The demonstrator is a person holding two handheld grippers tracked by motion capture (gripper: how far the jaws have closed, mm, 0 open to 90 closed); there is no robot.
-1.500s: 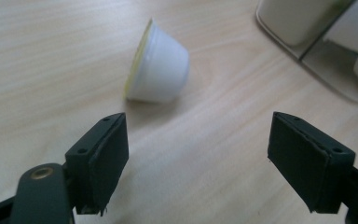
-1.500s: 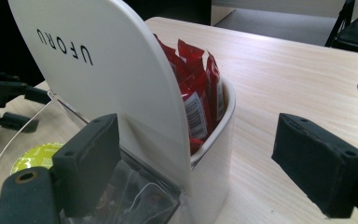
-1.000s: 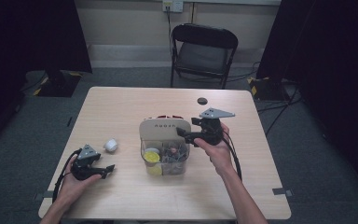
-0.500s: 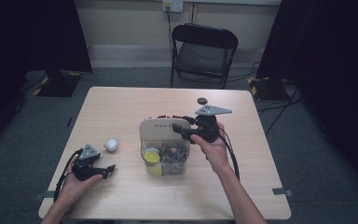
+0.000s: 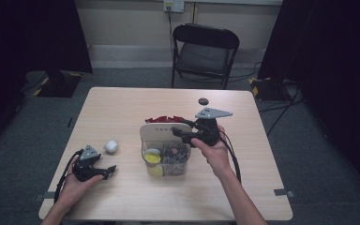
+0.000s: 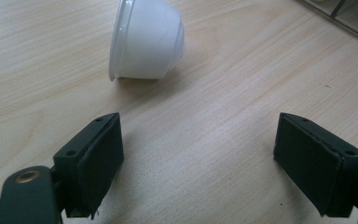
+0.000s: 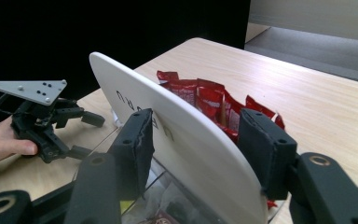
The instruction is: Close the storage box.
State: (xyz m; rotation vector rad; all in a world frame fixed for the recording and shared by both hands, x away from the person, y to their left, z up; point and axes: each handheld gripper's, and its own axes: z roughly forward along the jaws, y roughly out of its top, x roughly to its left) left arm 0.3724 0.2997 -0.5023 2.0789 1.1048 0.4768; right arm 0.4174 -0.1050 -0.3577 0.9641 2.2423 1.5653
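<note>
A: The right hand-held gripper (image 7: 193, 140) has just been closing, and its jaws now clamp the white lid (image 7: 177, 135), which stands on edge at the far rim of the clear box (image 5: 165, 159).

B: And the left hand-held gripper (image 6: 200, 163)?

A: Jaws apart, nothing between them, low on the bench (image 5: 122, 108) well left of the box. A white cup (image 6: 147, 39) lies tipped on its side just ahead of it.

B: How should the lid be handled?

A: I'd keep the pinch square on its edge and move it slowly, so it doesn't pivot in the pads. Red packets (image 7: 209, 100) sit just behind the lid; it should clear them.

B: Changed from a second ago?

A: The right gripper sits a touch farther from the person, I think; the lid looks unmoved. The left hand hasn't shifted.
</note>
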